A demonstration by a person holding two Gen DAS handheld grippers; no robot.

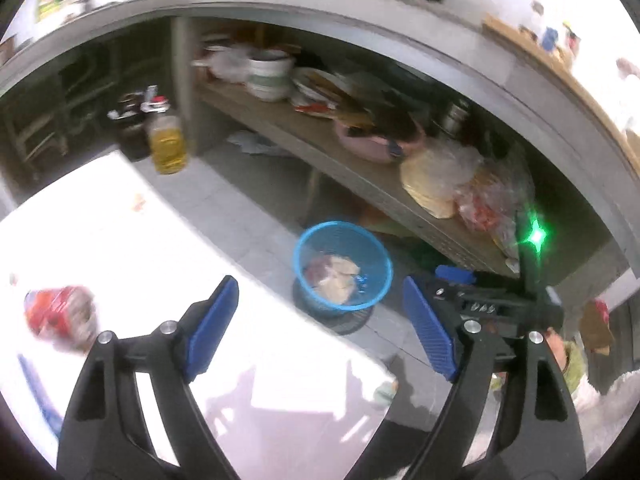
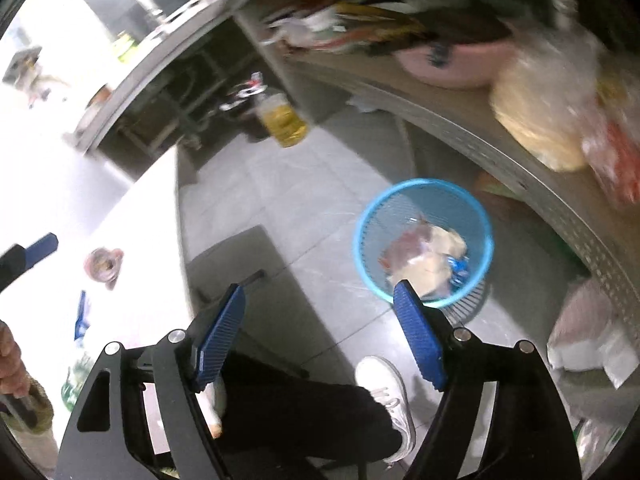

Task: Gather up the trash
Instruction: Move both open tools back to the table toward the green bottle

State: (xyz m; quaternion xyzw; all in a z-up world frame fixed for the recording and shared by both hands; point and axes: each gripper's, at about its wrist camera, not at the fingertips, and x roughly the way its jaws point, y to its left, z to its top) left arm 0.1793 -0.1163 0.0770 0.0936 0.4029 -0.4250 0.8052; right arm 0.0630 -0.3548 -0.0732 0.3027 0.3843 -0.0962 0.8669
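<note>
A blue mesh trash basket [image 1: 342, 267] stands on the grey floor beside the white table; it holds crumpled paper and wrappers, and shows in the right wrist view [image 2: 423, 240] too. My left gripper [image 1: 320, 324] is open and empty above the table's edge. My right gripper [image 2: 320, 330] is open and empty above the floor, just left of the basket; it also shows in the left wrist view [image 1: 460, 296]. A red, blurred wrapper [image 1: 60, 314] lies on the table [image 1: 120, 240] at the left. A small pinkish item [image 2: 104, 264] lies on the table in the right wrist view.
A low shelf [image 1: 360, 176] under a grey counter holds bowls, a pink basin [image 2: 452, 64] and plastic bags. A yellow oil bottle [image 1: 168, 140] stands on the floor. The person's white shoe [image 2: 388, 396] and dark trouser leg are below my right gripper.
</note>
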